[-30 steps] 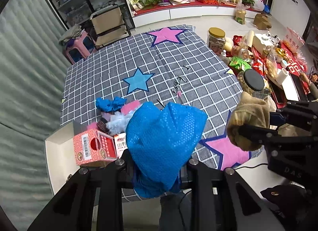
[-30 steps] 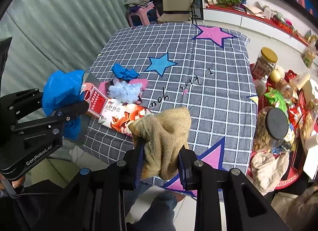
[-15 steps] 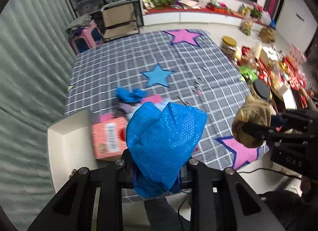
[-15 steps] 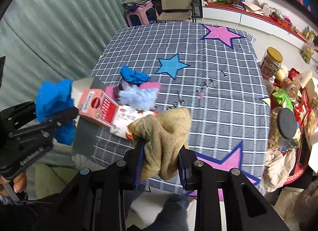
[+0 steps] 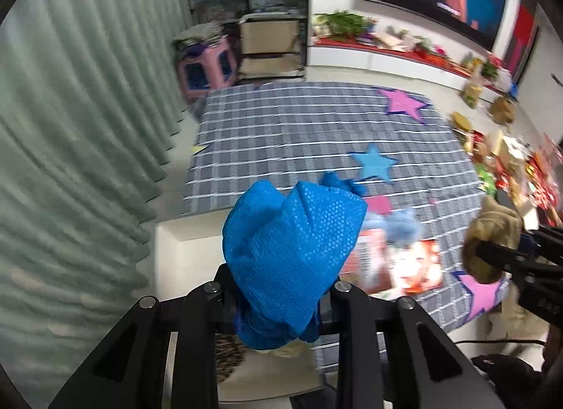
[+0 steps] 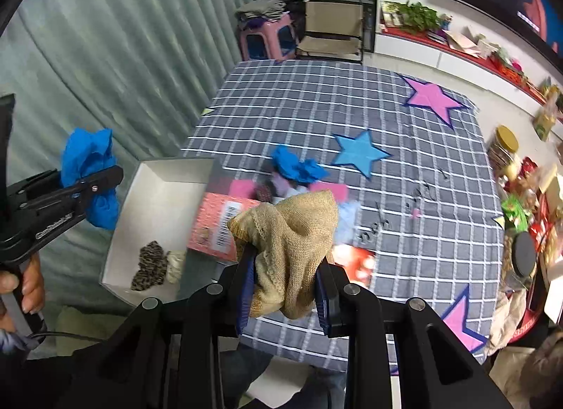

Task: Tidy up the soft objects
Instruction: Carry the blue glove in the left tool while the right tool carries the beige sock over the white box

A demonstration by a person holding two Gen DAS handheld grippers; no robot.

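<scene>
Both held cloths shifted toward box (image 6: 155,198).

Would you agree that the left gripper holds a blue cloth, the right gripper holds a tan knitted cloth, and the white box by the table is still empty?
Not quite: the white box is not empty. The right wrist view shows a leopard-print piece and a pale piece inside. The left gripper does hold the blue cloth, the right gripper the tan knitted cloth.
</scene>
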